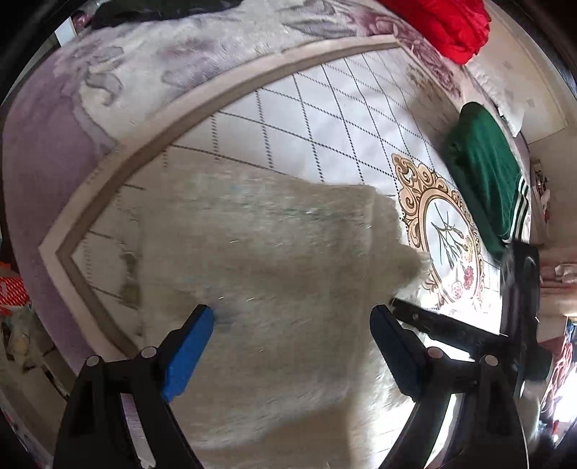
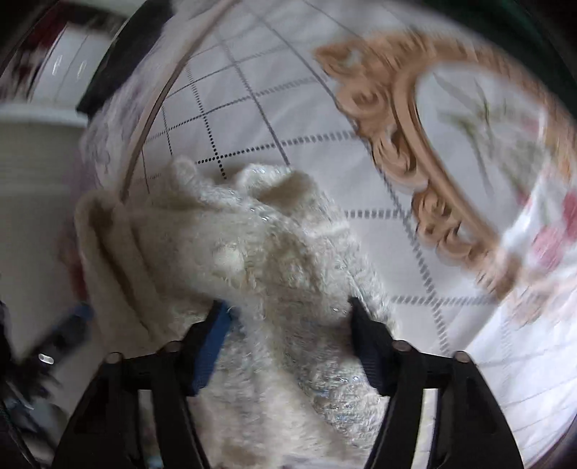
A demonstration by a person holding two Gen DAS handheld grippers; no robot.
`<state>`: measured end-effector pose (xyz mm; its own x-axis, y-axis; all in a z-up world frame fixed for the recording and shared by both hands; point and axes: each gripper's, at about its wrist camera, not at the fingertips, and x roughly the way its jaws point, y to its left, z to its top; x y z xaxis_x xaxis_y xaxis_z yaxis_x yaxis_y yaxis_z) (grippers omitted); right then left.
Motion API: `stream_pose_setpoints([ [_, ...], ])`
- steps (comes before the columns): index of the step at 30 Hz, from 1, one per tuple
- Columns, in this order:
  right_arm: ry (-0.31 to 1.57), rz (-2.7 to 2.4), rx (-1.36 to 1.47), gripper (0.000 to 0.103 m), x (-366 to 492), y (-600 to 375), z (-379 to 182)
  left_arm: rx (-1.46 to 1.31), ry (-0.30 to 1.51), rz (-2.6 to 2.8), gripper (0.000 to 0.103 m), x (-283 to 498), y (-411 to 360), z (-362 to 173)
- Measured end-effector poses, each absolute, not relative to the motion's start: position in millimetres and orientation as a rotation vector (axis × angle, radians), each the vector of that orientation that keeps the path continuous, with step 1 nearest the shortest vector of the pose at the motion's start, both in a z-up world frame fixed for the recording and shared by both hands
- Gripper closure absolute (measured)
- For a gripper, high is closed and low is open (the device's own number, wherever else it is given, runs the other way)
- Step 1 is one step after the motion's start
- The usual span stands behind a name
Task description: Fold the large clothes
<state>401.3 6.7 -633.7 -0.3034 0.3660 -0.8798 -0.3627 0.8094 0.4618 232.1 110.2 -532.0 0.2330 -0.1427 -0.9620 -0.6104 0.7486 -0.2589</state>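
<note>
A fuzzy cream sweater (image 1: pixel 274 274) lies spread on the white quilted bedspread (image 1: pixel 324 119), blurred by motion. My left gripper (image 1: pixel 292 324) is open just above it, with its blue pads wide apart and nothing between them. In the right wrist view the same cream sweater (image 2: pixel 259 259) is bunched up and fills the gap of my right gripper (image 2: pixel 286 314). Its jaws stand apart with the fabric between them. The right gripper also shows at the right edge of the left wrist view (image 1: pixel 425 321), low against the sweater's edge.
A folded green garment with white stripes (image 1: pixel 487 173) lies at the right of the bed. A red garment (image 1: pixel 450 25) sits at the far right corner and a dark one (image 1: pixel 151 11) at the far left. A gold-framed flower print (image 1: pixel 443 234) marks the bedspread.
</note>
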Motion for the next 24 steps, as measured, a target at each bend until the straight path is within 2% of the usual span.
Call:
stream_pose_setpoints([
  [2,1.795,0.673,0.19,0.056,398,-16,-637,-0.646,1.346,0.403,0.014,244,107,-536],
  [4,1.893,0.671,0.342,0.065,384,-35,-645,-0.583,1.361,0.419,0.014,254,100,-537],
  [6,1.925,0.693,0.387,0.065,369,-48,-641,-0.532,1.389,0.394,0.015,260,95,-537],
  [9,1.83,0.74,0.344,0.064,367,-66,-615,-0.567,1.36,0.332,0.016,251,101,-520],
  [10,1.805,0.745,0.324,0.054,368,-70,-604,-0.601,1.344,0.31,0.016,246,103,-512],
  [11,1.749,0.753,0.27,0.038,373,-75,-592,-0.626,1.343,0.292,0.016,245,102,-510],
  [13,1.648,0.785,0.206,0.022,382,-79,-578,-0.66,1.363,0.262,0.015,252,96,-515],
  [17,1.645,0.881,0.18,0.022,398,-69,-593,-0.604,1.45,0.304,0.015,274,77,-548],
  [19,1.679,0.947,0.169,0.022,400,-59,-608,-0.513,1.452,0.365,0.02,280,73,-553],
  [20,1.698,0.944,0.169,0.022,404,-54,-621,-0.462,1.424,0.387,0.026,281,71,-550],
  [21,1.727,0.962,0.199,0.021,405,-55,-630,-0.413,1.41,0.405,0.05,281,68,-548],
  [22,1.73,0.971,0.212,0.021,407,-52,-639,-0.351,1.4,0.405,0.083,282,65,-545],
  [23,1.725,0.982,0.212,0.024,406,-53,-639,-0.317,1.394,0.41,0.09,281,65,-542],
  [24,1.723,0.98,0.189,0.028,401,-55,-638,-0.312,1.381,0.399,0.091,279,66,-539],
])
